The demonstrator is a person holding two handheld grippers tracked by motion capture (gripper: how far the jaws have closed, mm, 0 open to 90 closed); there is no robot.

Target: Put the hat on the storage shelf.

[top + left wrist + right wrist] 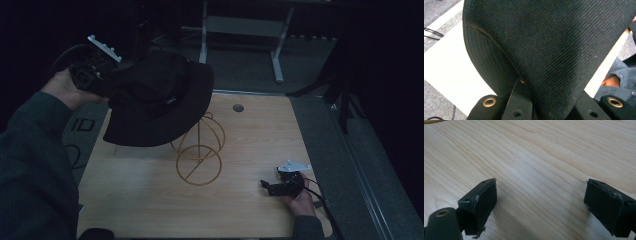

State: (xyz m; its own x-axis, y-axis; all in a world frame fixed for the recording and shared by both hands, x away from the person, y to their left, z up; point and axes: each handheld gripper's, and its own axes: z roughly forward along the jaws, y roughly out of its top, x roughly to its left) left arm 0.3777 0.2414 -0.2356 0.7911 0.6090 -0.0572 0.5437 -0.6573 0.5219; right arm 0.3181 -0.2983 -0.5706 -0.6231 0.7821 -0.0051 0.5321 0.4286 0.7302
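Note:
A black bucket hat (160,97) hangs in the air over the table's far left, brim tilted, partly above a gold wire stand (200,150) that rests on the wooden table (150,200). My left gripper (106,82) is shut on the hat's edge from the left. In the left gripper view the hat's fabric (554,45) is pinched between the jaws of the left gripper (551,105). My right gripper (268,188) lies low at the table's near right, held by a hand. In the right gripper view it (541,197) stands open with bare wood (536,157) between its jaws.
A small round hole (238,107) sits in the table's far edge. A white metal frame (277,50) stands on the floor behind the table. A dark tripod leg (345,100) rises at the right. Grey floor lies on both sides.

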